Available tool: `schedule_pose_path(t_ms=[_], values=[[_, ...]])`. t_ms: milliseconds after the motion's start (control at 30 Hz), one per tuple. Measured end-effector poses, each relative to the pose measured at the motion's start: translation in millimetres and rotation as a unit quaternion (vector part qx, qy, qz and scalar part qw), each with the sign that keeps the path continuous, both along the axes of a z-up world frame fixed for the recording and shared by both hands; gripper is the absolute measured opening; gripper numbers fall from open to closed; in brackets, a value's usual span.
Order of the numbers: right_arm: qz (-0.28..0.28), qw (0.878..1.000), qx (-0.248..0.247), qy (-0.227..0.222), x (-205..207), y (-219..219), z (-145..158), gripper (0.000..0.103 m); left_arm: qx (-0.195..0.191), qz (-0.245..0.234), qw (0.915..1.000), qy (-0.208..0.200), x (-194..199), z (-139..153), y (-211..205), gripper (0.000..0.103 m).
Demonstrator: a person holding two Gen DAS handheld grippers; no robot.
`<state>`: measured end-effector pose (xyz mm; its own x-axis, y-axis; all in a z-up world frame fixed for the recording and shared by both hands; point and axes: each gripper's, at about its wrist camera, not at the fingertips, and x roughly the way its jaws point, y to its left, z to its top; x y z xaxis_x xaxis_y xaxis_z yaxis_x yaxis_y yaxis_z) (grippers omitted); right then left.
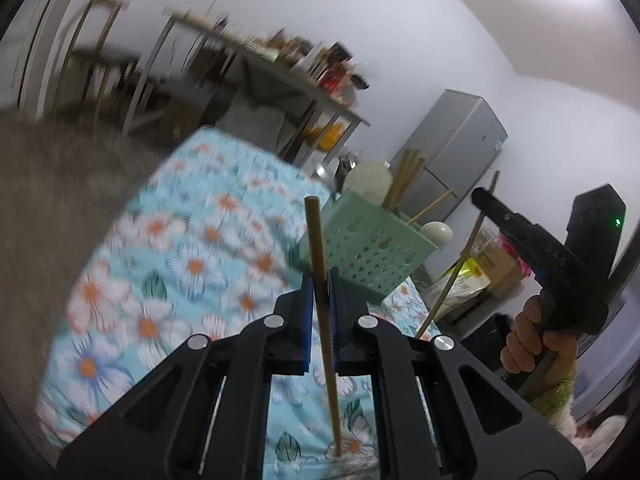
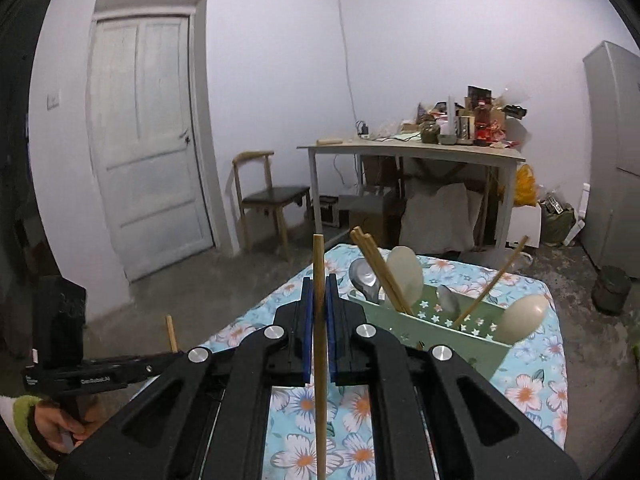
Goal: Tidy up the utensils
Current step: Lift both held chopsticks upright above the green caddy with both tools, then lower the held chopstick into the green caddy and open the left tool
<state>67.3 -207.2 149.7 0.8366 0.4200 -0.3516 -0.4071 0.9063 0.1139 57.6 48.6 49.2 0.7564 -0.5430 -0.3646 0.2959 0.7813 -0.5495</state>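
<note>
1. The left gripper [image 1: 320, 312] has its jaws clamped on one chopstick [image 1: 318, 248], standing upright between the pads.
2. The right gripper [image 2: 319, 316] likewise pinches one chopstick [image 2: 319, 264].
3. Beyond the jaws, the green basket [image 2: 448, 332] holds several chopsticks and spoons.
4. The flowered cloth [image 2: 532, 384] lies bare around the basket.

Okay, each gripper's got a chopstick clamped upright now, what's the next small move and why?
Probably carry the right gripper forward over the green utensil basket and lower its chopstick beside the chopsticks already standing there. Its jaws are shut on the stick, and the basket sits just ahead to the right on the floral tablecloth.
</note>
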Motion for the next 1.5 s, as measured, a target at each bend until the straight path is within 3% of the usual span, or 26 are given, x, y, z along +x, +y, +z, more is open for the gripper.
schedule_pose_path(t_ms=[200, 433, 633, 767, 900, 1200, 1500], values=[[-0.013, 1.000, 0.023, 0.010, -13, -18, -11, 0.006, 0.032, -0.001, 0.9984, -0.047, -7, 25, -10, 0.005], [-0.034, 0.999, 0.039, -0.009, -34, -38, -2, 0.006, 0.025, -0.011, 0.9937, -0.109, -4, 69, -16, 0.005], [-0.054, 0.996, 0.069, -0.028, -51, -62, 6, 0.006, 0.008, -0.036, 0.9814, -0.188, 9, 124, -39, 0.005], [-0.054, 0.994, 0.087, -0.036, -55, -73, 9, 0.006, -0.002, -0.050, 0.9680, -0.246, 21, 160, -63, 0.005], [-0.049, 0.994, 0.092, -0.035, -51, -77, 7, 0.006, -0.004, -0.050, 0.9616, -0.270, 43, 181, -89, 0.005], [-0.044, 0.991, 0.124, -0.034, -36, -95, -1, 0.006, 0.045, -0.022, 0.9623, -0.268, 96, 172, -139, 0.005], [-0.047, 0.990, 0.132, -0.023, -20, -107, -10, 0.006, 0.049, 0.007, 0.9664, -0.252, 139, 145, -160, 0.005]])
